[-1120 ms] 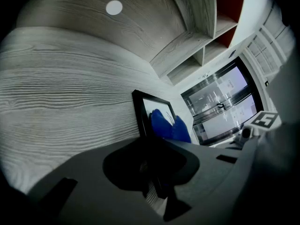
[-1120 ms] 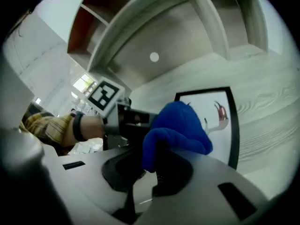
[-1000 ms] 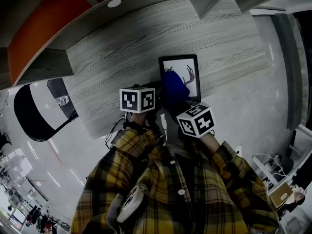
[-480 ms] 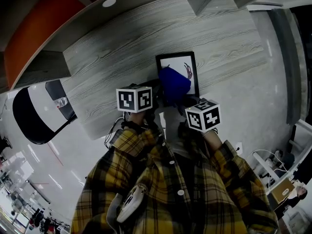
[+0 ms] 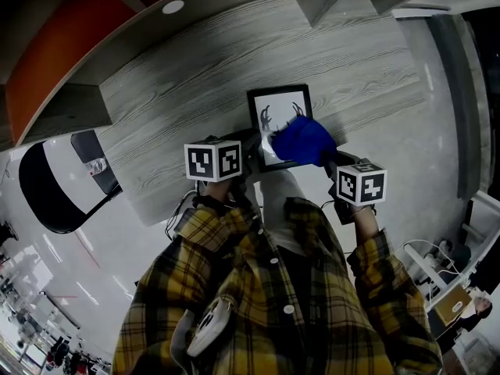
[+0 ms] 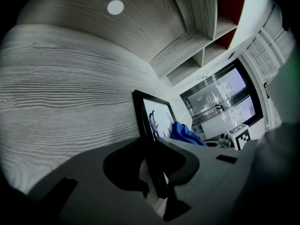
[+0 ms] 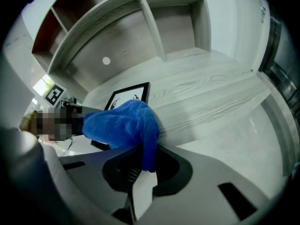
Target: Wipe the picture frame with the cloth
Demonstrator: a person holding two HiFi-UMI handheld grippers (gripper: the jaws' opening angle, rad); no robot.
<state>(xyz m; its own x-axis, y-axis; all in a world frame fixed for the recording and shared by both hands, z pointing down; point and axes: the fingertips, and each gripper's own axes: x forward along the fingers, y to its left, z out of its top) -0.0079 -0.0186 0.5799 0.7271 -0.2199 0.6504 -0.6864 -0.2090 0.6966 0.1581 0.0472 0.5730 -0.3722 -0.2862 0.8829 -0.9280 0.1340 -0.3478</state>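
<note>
One picture frame (image 5: 280, 123), black and rectangular, white print inside, on a grey wood-grain counter (image 5: 195, 76); one cloth (image 5: 303, 141), blue and fluffy, bunched over the frame's lower right corner; two grippers, each bearing a marker cube; the left gripper (image 6: 157, 149) clamps the frame's left edge between narrow jaws; the right gripper (image 7: 140, 161), right of the frame, pinches the cloth's hanging fold.
</note>
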